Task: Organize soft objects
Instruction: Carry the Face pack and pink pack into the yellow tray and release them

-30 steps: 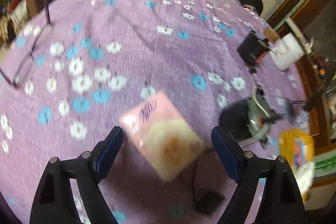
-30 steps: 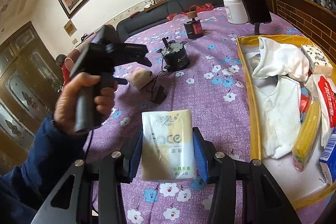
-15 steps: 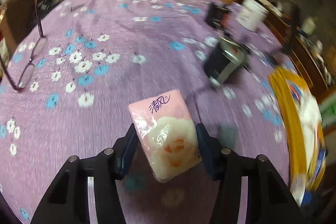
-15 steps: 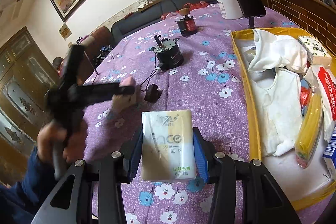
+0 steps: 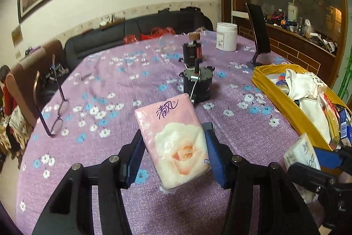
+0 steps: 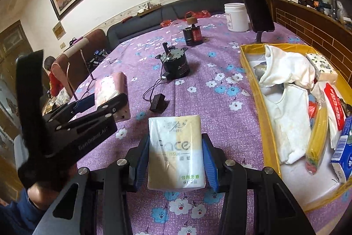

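My left gripper (image 5: 173,147) is shut on a pink tissue pack (image 5: 176,138) printed with a rose, lifted above the purple flowered tablecloth (image 5: 110,120). The right wrist view shows that same pink tissue pack (image 6: 111,89) at the left, between the left gripper's blue pads. My right gripper (image 6: 176,153) is shut on a white and yellow tissue pack (image 6: 176,149), also held off the cloth. To the right stands a yellow tray (image 6: 267,124) holding white cloths (image 6: 290,116), other tissue packs and packets. The left wrist view has that yellow tray (image 5: 283,98) at its right edge.
A black motor (image 6: 175,63) with a wire and small black plug (image 6: 158,102) sits mid-table. Behind it are a dark red-labelled box (image 6: 193,35), a white jar (image 6: 236,17) and a phone on a stand (image 6: 256,6). Glasses (image 5: 57,107) lie at the left. A person's hand (image 6: 41,191) grips the left tool.
The left gripper closed on the pink pack, lifted it off the cloth and rolled level while swinging right, toward the tray. The right gripper kept still with its pack.
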Available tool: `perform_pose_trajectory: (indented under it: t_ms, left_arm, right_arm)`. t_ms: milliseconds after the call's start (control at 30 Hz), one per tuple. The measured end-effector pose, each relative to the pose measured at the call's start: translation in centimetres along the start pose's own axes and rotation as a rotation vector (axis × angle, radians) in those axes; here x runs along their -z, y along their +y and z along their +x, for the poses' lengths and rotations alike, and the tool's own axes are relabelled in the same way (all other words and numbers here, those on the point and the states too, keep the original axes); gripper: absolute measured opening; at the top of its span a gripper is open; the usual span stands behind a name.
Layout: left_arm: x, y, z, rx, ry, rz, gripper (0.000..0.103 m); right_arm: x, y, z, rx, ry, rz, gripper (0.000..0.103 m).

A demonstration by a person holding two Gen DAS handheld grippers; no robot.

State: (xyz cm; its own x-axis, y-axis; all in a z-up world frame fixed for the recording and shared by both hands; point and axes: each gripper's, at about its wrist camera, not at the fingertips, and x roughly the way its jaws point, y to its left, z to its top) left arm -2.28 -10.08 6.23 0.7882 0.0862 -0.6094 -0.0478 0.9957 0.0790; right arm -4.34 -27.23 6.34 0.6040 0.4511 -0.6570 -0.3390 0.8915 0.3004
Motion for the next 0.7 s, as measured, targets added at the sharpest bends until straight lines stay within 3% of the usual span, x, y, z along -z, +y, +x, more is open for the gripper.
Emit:
perform_pose_trajectory:
  t_ms: [333, 700]
  left_arm:
    - [0.2, 0.0, -1.8, -0.009, -0.088, 0.013, 0.054]
    - [0.4, -0.2, -2.7, -0.017, -0.135, 0.025, 0.054]
  right_arm:
    - [-0.7, 1.0, -0.2, 0.032, -0.024, -0.010, 0.050]
    - [-1.1, 1.9, -0.2, 0.042, -0.036, -0.023, 0.050]
